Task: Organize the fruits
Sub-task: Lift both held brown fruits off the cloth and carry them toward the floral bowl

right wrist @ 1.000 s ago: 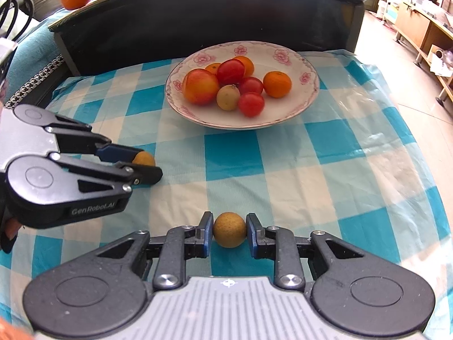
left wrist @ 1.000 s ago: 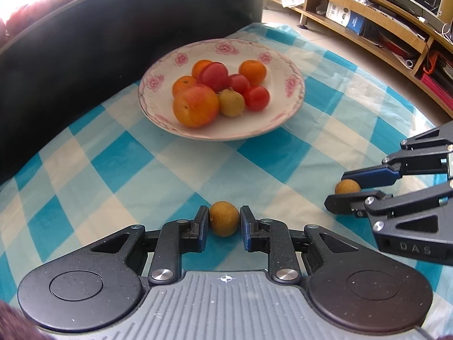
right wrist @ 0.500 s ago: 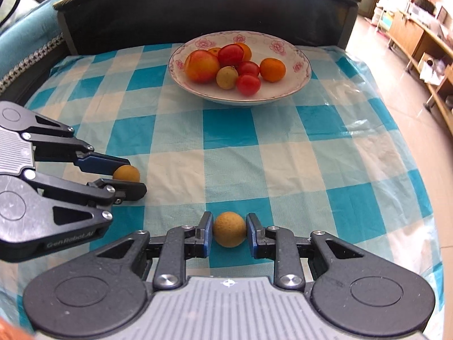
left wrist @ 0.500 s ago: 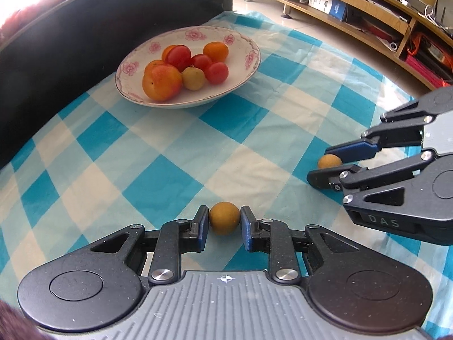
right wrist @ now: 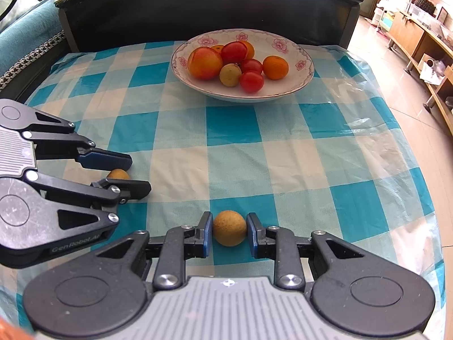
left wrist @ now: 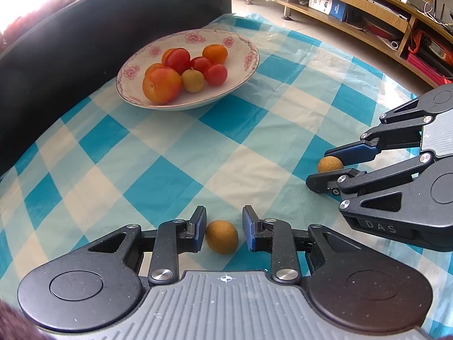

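Left gripper (left wrist: 221, 228) jaws apart around a small round tan-brown fruit (left wrist: 221, 237) lying on the blue-and-white checked tablecloth (left wrist: 170, 153). Right gripper (right wrist: 229, 228) clamped on a second round tan fruit (right wrist: 229, 228).

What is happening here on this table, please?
A person is sorting fruit with two handheld grippers. The left gripper is open around a small brown fruit lying on the checked tablecloth. The right gripper has its pads against a second brown fruit. The flowered plate farther back holds an apple, tomatoes and oranges.
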Motion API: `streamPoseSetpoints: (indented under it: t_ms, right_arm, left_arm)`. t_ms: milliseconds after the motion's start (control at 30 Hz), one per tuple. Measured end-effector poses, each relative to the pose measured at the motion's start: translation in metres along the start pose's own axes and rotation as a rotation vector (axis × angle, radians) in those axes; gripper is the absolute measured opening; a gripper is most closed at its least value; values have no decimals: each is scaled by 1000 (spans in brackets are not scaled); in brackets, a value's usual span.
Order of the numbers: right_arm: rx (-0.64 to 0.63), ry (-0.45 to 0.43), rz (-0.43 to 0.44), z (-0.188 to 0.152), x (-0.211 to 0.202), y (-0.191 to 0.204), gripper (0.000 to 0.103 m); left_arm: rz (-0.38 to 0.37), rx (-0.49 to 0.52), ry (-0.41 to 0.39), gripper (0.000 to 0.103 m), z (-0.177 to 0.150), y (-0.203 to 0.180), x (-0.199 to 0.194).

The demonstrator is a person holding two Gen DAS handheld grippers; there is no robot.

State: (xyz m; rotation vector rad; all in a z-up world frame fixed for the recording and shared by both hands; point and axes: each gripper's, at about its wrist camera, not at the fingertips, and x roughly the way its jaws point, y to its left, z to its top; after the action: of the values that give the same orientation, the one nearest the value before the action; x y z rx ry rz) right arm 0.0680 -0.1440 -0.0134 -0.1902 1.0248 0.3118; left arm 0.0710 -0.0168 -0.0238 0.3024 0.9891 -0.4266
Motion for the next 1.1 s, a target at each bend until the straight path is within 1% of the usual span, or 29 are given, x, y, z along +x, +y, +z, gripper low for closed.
streamPoseSetpoints:
  t_ms: [133,500,633,933,1033,1100]
  right_arm:
    - [-2,6,-2,-1,-1,2,29]
    - [5,-22,-8,0,-14,6,29]
    - [12,-40,-16,3,-20,7,29]
    - [20,-57,-16,10,-25,6,29]
    - [27,-57,-18,10,-24,3,29]
    - [39,-55,-19,9,-24,-2,29]
  left_arm:
    - [2,14,5,32,0,-4,-1]
    - [-9,20,-15,30,0,-13,-10]
    - [-5,20,-34,26,4,-15,-16]
    - [-6,3,-48,28,8,-10,-19]
    - [-12,2,-39,29,7,-9,-17]
    - [-20,3,-20,32,5,-8,-14]
